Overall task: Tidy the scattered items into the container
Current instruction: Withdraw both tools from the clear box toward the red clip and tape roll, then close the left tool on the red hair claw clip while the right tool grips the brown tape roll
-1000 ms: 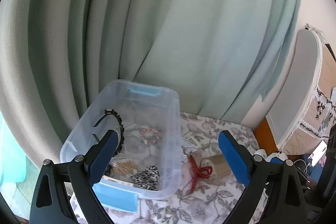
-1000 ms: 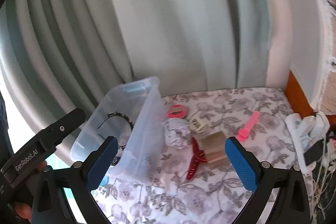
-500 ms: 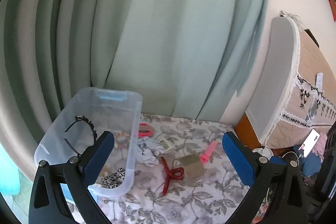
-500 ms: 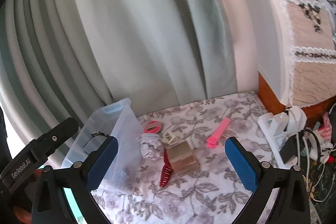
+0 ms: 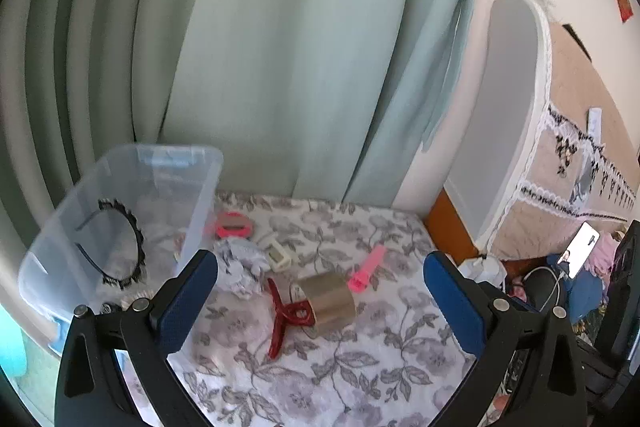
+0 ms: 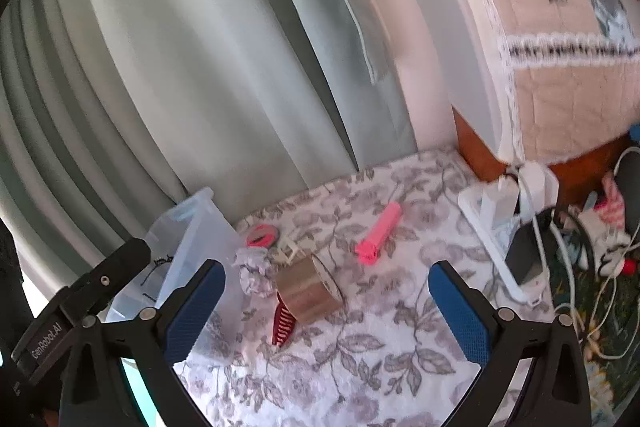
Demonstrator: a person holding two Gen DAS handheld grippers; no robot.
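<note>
A clear plastic bin (image 5: 200, 187) (image 6: 208, 227) stands at the left on the floral cloth, with a black headband (image 5: 128, 227) and other small items inside. Scattered to its right lie a roll of brown tape (image 5: 330, 301) (image 6: 306, 293), a dark red hair claw (image 5: 286, 315) (image 6: 282, 323), a pink clip (image 5: 366, 269) (image 6: 380, 233), a crumpled white scrunchie (image 5: 240, 267) (image 6: 254, 271), a cream clip (image 5: 278, 253) (image 6: 290, 249) and a pink ring (image 5: 232, 225) (image 6: 262, 235). My left gripper (image 5: 320, 303) hangs open above the tape. My right gripper (image 6: 326, 311) is open too, nothing between its fingers.
Pale green curtains hang behind the table. A padded headboard (image 5: 512, 107) and orange wood edge (image 5: 448, 223) bound the right side. A white power strip with cables (image 6: 504, 227) and a phone (image 5: 582, 247) clutter the far right. The left gripper's body (image 6: 80, 299) shows in the right wrist view.
Both views have swung right and dropped a little: the bin slid to the left edge and the scattered items came to the centre. The left jaws widened slightly.
</note>
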